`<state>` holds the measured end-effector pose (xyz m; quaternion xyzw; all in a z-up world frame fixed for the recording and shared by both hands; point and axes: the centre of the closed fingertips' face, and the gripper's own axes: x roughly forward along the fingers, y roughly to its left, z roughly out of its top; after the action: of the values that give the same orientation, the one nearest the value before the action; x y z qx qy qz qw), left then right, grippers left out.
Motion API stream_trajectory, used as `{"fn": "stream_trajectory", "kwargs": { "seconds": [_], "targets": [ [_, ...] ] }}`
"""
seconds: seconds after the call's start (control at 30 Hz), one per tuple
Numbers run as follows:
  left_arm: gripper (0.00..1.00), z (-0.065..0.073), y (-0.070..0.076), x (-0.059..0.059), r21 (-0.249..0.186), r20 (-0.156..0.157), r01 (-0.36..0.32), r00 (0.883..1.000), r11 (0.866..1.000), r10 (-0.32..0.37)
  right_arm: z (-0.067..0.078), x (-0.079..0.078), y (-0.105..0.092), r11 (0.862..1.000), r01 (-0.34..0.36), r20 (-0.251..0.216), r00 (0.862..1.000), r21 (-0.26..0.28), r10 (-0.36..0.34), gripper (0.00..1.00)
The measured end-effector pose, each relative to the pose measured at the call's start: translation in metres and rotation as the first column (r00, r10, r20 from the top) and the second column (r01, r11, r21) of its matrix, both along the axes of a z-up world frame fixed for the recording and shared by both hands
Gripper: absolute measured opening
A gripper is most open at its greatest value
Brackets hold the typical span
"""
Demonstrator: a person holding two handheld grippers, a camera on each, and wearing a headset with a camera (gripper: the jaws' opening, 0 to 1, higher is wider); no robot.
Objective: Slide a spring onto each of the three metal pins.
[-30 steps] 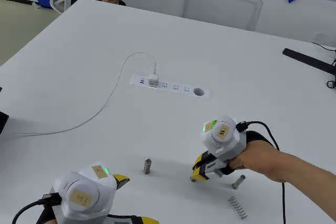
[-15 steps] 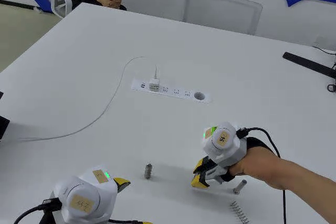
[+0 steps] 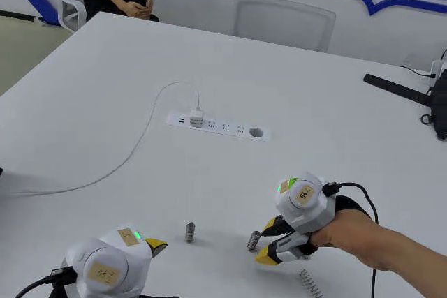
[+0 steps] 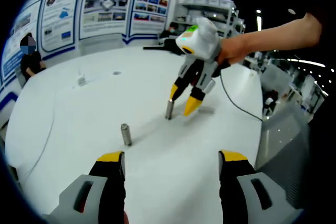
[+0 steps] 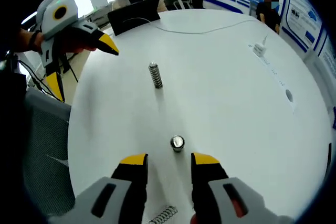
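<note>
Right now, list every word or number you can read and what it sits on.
Nothing reads with certainty.
Right gripper sticker: handwritten digits, too blurred.
Left gripper label: handwriting, too blurred.
Wall posters: print too small.

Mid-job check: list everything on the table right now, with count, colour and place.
pin with spring on it: one, grey, upright, near edge, centre
bare pin: one, silver, upright, just right of it
loose spring: one, grey, lying flat, near edge, right
power strip: one, white, mid-table
cable: one, white, from strip toward left edge
black item: one, right edge, unclear what
table: one, white
left claw: one, yellow-tipped, open
right claw: one, yellow-tipped, open, at bare pin
</note>
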<state>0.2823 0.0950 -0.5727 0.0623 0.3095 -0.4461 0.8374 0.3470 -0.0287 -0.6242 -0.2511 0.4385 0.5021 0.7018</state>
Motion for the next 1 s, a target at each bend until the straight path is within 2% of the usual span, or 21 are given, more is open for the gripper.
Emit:
{"fn": "stream_trajectory", "kwargs": {
  "seconds": [0.27, 0.53, 0.63, 0.77, 0.87, 1.0],
  "targets": [
    [0.74, 0.003, -0.004, -0.002, -0.002, 0.006, 0.008, 1.000, 1.000, -0.008, 0.015, 0.004, -0.010, 0.995, 0.090, 0.019, 0.996, 0.051, -0.091, 0.40],
    [0.74, 0.006, -0.006, -0.002, -0.003, 0.011, 0.012, 1.000, 1.000, -0.012, 0.028, 0.001, -0.014, 0.981, 0.161, 0.039, 0.985, 0.110, -0.166, 0.47],
    [0.73, 0.008, -0.006, -0.003, -0.002, 0.013, 0.010, 1.000, 1.000, -0.010, 0.036, -0.002, -0.014, 0.968, 0.199, 0.037, 0.978, 0.152, -0.206, 0.48],
    [0.73, 0.009, -0.006, -0.004, -0.003, 0.013, 0.008, 1.000, 1.000, -0.008, 0.042, -0.004, -0.019, 0.954, 0.238, 0.044, 0.967, 0.181, -0.250, 0.50],
    [0.73, 0.009, -0.006, -0.004, -0.003, 0.013, 0.009, 1.000, 1.000, -0.009, 0.047, -0.004, -0.024, 0.937, 0.277, 0.039, 0.956, 0.212, -0.291, 0.52],
    [0.73, 0.010, -0.008, -0.004, -0.007, 0.011, 0.009, 1.000, 1.000, -0.009, 0.058, -0.005, -0.032, 0.903, 0.338, 0.038, 0.932, 0.264, -0.360, 0.56]
  ]
}}
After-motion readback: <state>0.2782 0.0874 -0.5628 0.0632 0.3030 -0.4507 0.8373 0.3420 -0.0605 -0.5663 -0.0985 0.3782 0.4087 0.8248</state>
